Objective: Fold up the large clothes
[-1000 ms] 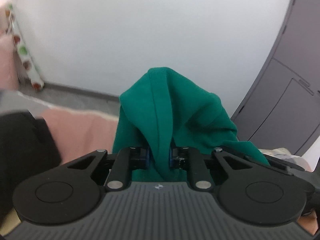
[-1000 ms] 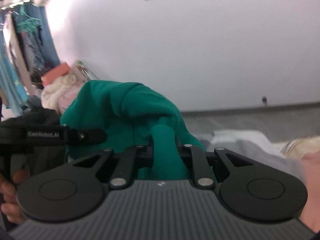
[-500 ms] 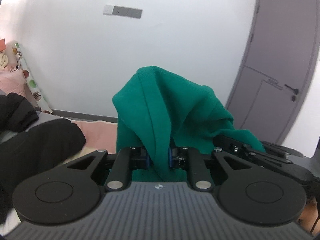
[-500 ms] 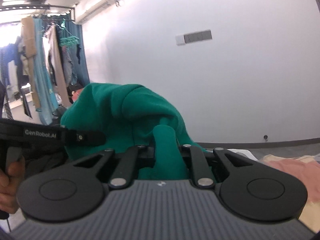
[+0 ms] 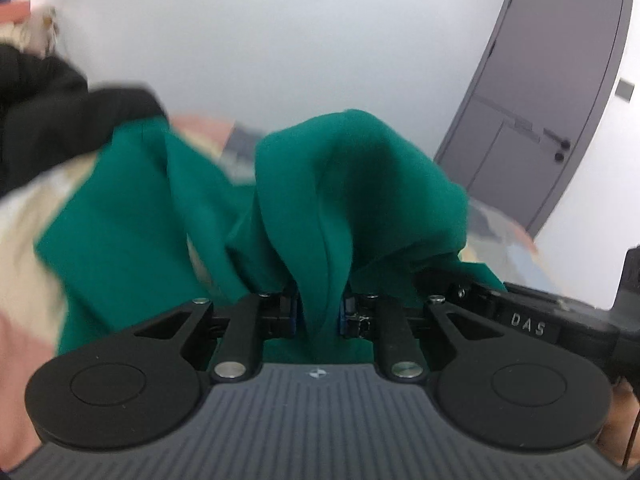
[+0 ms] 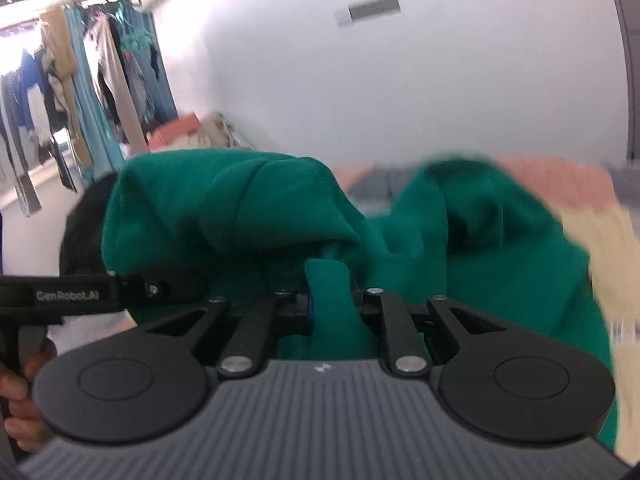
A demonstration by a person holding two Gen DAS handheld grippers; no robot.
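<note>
Green garment (image 5: 360, 184) edges pinched in both grippers' fingers (image 5: 291, 314), white wall (image 5: 360, 40) behind.

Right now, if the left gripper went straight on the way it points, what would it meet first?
The left gripper is shut on the green fabric garment, which already fills its path. Beyond that bunched cloth probably lies the pale bedding, though depth is unclear.

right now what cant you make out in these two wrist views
- Left wrist view: which part of the green garment the left gripper pinches; bunched folds hide it.
- Left wrist view: the black garment is motion-blurred and cut by the edge.
- Right wrist view: the bedding is smeared; the right gripper hides the pinched fold's end.
</note>
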